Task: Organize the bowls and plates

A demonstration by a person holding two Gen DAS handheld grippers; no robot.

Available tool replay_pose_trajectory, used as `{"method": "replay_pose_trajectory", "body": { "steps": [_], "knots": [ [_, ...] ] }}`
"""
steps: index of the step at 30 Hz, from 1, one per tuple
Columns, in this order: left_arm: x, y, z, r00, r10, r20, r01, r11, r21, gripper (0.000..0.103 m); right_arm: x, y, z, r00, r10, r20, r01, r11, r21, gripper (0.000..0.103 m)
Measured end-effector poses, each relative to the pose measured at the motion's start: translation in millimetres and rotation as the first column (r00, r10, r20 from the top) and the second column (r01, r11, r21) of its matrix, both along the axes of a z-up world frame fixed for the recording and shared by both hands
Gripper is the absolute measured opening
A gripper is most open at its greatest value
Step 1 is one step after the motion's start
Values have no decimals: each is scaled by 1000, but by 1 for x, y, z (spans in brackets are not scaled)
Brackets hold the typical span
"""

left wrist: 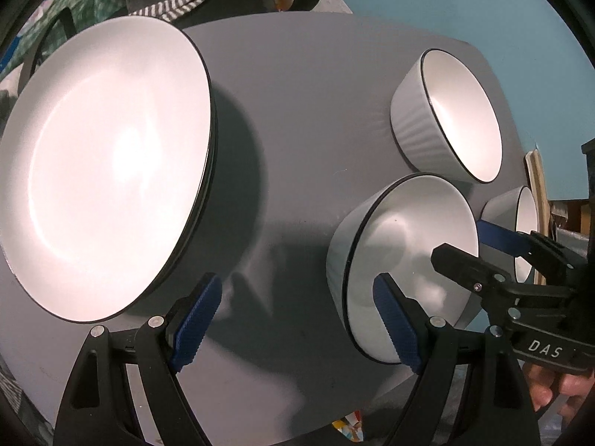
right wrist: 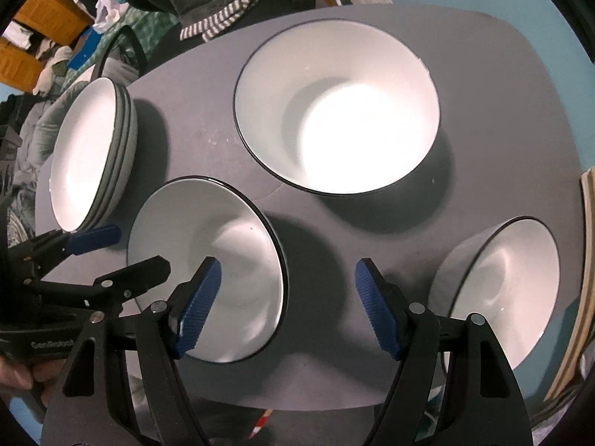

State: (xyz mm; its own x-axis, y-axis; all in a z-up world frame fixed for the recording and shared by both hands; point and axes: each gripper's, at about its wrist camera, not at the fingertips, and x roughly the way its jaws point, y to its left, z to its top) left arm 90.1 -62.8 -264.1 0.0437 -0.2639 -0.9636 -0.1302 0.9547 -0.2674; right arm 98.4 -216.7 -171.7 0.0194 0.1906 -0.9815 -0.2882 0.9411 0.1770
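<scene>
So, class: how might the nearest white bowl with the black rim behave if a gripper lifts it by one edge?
The white bowl with the black rim looks glazed and glossy, so probably slippery between ribbed pads. It seems rigid ceramic, likely breakable if dropped. Its deep, narrow-based shape may tip when gripped at one edge.

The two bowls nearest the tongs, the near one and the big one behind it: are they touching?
Apart. The right wrist view shows a strip of grey table between the near bowl and the big bowl.
</scene>
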Motion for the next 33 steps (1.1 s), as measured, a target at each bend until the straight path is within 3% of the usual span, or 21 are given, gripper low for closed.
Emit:
{"method": "replay_pose_trajectory", "body": {
  "steps": [6, 14, 17, 19, 21, 23, 24, 27, 33],
  "knots": [
    [5, -3, -6, 1000, -29, -3, 29, 1000, -4, 85, 3, -5, -7, 1000, -2, -9, 2, 1000, 8, 74],
    [12, -15, -10, 999, -38, -11, 37, 999, -23, 82, 1, -9, -19, 998, 49, -36, -49, 999, 3, 43],
    [14, -19, -15, 998, -51, -31, 50, 998, -39, 65, 2, -6, -20, 997, 65, -35, -65, 998, -1, 38],
    [18, -20, -16, 998, -51, -36, 50, 998, -39, 61, 0, -9, -19, 997, 69, -38, -68, 998, 5, 32],
    [21, -19, -16, 998, -60, -33, 57, 996, -75, 43, 2, -11, -18, 997, 58, -48, -58, 998, 11, 28],
    [23, -19, -19, 997, -61, -55, 55, 994, -98, 31, 4, -14, -17, 997, 45, -70, -42, 998, 43, 18],
    [23, -19, -20, 996, -59, -59, 53, 993, -103, 26, 5, -15, -17, 996, 40, -80, -36, 998, 52, 18],
    [25, -20, -22, 996, -60, -62, 53, 991, -121, 17, 4, -16, -16, 995, 42, -94, -36, 997, 64, 15],
    [25, -20, -26, 996, -56, -69, 47, 992, -119, 11, 0, -17, -16, 992, 71, -104, -64, 996, 62, 13]
  ]
}}
